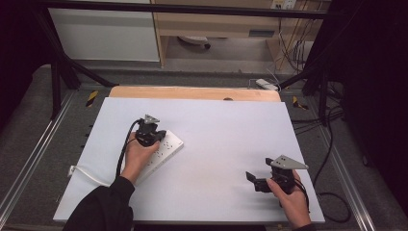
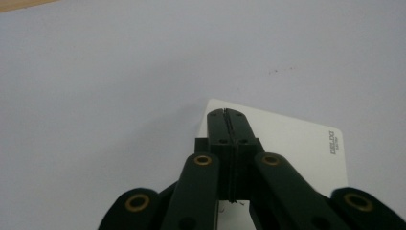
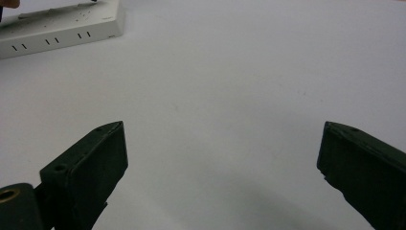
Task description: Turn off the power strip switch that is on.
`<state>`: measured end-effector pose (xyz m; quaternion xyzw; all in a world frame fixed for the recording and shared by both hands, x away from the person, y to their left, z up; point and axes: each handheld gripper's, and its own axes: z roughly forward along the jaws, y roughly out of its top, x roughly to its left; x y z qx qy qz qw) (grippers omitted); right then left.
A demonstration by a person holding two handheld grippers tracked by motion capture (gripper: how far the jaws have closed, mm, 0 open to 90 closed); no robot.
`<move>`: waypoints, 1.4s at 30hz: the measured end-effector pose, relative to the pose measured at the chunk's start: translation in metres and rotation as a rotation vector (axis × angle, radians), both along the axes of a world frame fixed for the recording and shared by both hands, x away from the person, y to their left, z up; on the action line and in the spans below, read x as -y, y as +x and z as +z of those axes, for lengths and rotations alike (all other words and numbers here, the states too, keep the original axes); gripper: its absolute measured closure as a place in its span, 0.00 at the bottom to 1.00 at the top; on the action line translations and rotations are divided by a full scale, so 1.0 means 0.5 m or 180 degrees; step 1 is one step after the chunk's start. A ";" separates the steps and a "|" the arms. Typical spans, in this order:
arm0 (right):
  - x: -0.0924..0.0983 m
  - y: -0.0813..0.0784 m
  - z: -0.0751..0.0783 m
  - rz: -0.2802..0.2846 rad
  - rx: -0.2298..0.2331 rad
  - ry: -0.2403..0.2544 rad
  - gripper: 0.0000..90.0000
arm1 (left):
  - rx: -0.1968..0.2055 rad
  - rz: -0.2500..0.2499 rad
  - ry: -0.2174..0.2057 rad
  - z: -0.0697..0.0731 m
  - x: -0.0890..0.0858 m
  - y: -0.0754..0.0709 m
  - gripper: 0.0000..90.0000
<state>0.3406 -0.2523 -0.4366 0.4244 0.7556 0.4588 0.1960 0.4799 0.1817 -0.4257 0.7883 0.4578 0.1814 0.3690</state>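
A flat white plastic power strip (image 1: 161,153) is lying on the left part of the white tabletop (image 1: 226,130), its white cord (image 1: 89,174) trailing off toward the left edge. The left gripper (image 1: 159,136) is resting over the strip's far end, its fingers (image 2: 225,125) pressed together with nothing between them. The right gripper (image 1: 251,178) is sitting well apart near the tabletop's right front, its fingers (image 3: 95,163) spread wide over bare surface.
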 end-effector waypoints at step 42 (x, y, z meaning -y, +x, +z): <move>-0.001 0.001 -0.002 0.0015 -0.0013 -0.0046 0.04 | 0.0611 0.0108 -0.0560 0.061 0.009 -0.031 0.10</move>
